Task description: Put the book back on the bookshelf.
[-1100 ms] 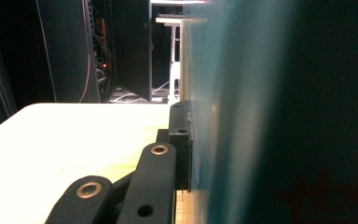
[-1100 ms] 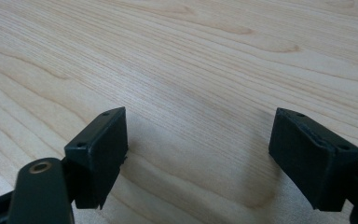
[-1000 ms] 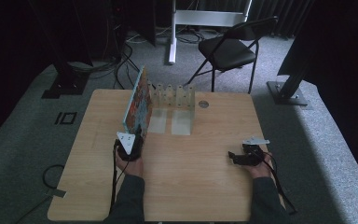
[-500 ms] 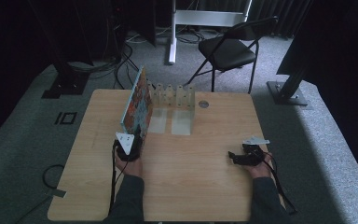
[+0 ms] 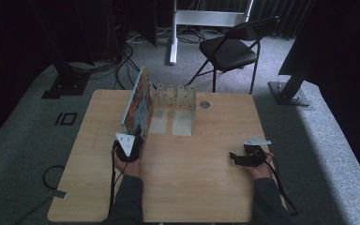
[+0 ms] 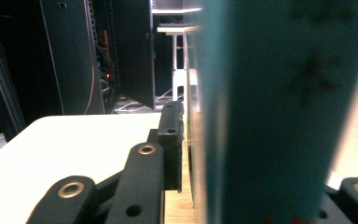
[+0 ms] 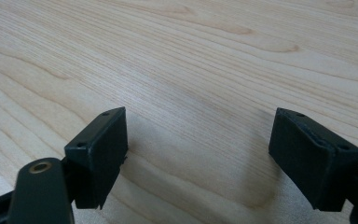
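The book (image 5: 137, 104) stands on edge on the left half of the tabletop (image 5: 206, 187). Its long axis runs from near to far, and its colourful cover faces right. Its far end sits at the left end of a clear rack (image 5: 174, 97); its near end is between the jaws of the left hand-held gripper (image 5: 134, 136).

In the left gripper view the book (image 6: 279, 116) is a blurred teal slab rising between the jaws. The left jaw stands just beside it with a thin gap showing, and the other jaw is mostly hidden behind it. These jaws have just been opening a little, the book between them, so the hold looks slack rather than pressed.

The rack stands at the far side of the tabletop, with two clear sheets lying in front of it.

The right hand-held gripper (image 5: 236, 157) lies near the right edge, well apart from the book, pointing left. In the right gripper view its jaws (image 7: 200, 154) stand wide apart over bare wood, holding nothing.

Beyond the tabletop a black chair (image 5: 232, 49) stands on grey carpet.
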`<state>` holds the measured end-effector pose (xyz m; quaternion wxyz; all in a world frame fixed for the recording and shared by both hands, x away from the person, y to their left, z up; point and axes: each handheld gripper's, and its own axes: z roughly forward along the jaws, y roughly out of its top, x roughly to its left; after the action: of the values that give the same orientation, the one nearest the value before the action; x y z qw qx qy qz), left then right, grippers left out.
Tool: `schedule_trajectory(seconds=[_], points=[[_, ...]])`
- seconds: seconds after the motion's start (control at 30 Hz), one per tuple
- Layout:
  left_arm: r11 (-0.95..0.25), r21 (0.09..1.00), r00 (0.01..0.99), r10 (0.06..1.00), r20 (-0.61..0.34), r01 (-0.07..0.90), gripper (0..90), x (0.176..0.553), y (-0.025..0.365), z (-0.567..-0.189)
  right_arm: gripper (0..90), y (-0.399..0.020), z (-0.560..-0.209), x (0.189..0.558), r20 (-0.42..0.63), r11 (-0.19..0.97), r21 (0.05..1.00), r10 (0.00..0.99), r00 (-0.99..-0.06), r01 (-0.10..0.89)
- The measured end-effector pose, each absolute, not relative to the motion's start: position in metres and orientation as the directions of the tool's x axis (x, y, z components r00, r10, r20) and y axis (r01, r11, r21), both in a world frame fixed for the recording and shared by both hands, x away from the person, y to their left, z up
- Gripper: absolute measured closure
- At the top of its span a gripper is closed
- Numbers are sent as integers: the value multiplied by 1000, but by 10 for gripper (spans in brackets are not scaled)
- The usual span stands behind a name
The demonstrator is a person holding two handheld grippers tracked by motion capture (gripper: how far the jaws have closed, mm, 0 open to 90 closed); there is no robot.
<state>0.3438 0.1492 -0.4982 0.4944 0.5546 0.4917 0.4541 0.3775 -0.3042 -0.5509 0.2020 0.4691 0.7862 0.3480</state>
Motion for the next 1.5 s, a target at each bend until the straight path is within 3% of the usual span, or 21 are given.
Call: schedule_trajectory(seconds=[0.47, 1.5], points=[[0, 990, 133, 991, -19, 143, 622, 333, 159, -497, 192, -304, -551, 378, 9, 318, 737, 878, -479, 597], [-69, 974, 268, 963, 9, 214, 573, 312, 167, -496, 192, -304, -551, 377, 8, 318, 737, 878, -479, 597]])
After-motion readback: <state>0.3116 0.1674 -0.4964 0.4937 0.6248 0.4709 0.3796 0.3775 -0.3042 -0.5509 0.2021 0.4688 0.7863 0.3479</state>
